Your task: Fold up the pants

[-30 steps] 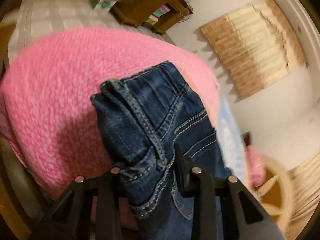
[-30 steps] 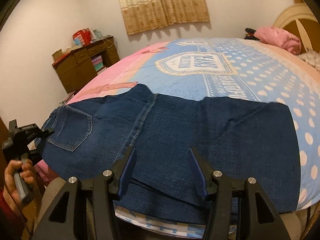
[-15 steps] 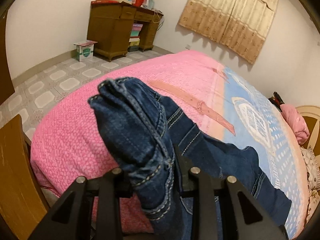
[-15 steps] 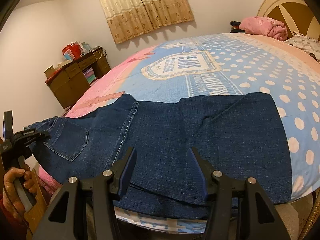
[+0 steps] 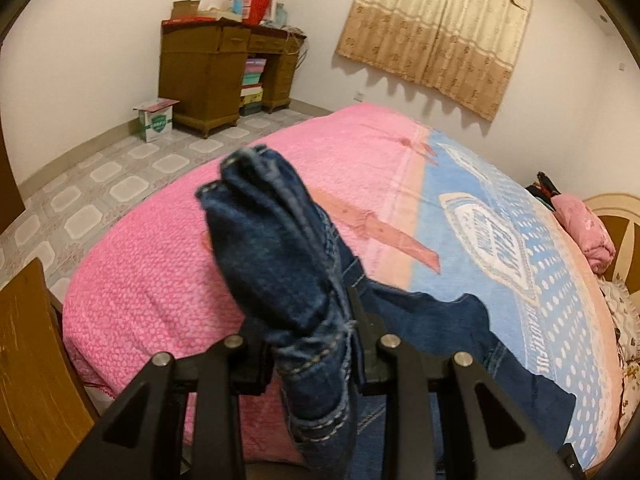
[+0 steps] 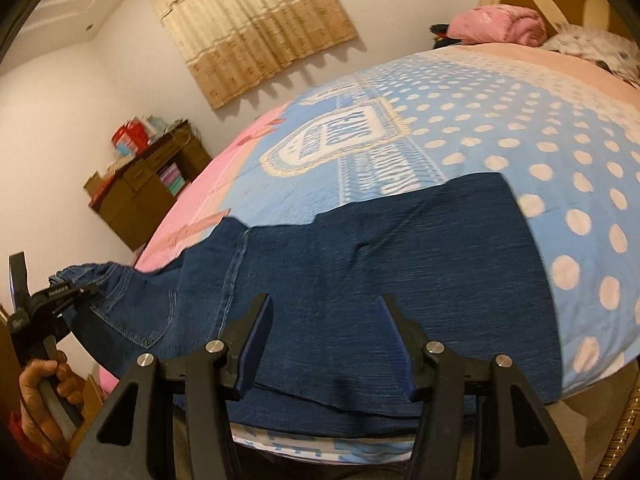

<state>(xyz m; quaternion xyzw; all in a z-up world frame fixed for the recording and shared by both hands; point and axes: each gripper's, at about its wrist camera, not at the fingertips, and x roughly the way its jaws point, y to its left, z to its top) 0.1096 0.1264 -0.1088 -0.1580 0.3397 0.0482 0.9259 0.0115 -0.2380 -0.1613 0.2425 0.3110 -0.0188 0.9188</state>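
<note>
Jeans [image 6: 360, 280] lie across the bed [image 6: 520, 140], mid-frame. My left gripper [image 5: 312, 354] pinches their bunched waist tight, lower middle. My right gripper [image 6: 326, 344] gapes wide, holding nothing. Thick cloth may slip out, or legs may drag crooked.

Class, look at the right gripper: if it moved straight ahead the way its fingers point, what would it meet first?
Most likely the jeans lying on the bed: the open right gripper points at the denim leg. Depth is unclear, so how near cannot be told.
</note>
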